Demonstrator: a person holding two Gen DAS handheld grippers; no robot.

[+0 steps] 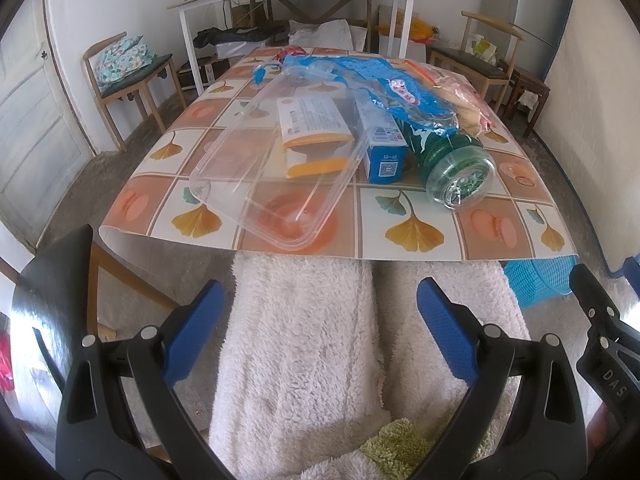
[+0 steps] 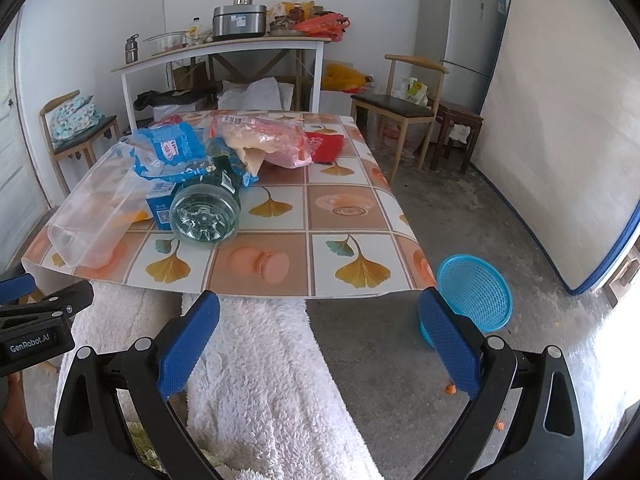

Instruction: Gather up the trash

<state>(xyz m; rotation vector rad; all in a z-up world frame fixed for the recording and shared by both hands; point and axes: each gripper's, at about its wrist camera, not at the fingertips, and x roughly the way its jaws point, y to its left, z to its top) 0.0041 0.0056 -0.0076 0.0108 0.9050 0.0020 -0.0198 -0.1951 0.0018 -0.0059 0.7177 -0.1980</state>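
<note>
Trash lies on a patterned table: a clear plastic tray, an orange-and-white carton under it, a small blue carton, a green bottle on its side, blue wrappers, a pink bag and a red packet. A blue basket sits on the floor right of the table. My left gripper and right gripper are open and empty, held before the table's near edge.
A person's legs in white fleece are below both grippers. Chairs stand left and right, a cluttered side table behind. A fridge and a mattress line the right wall.
</note>
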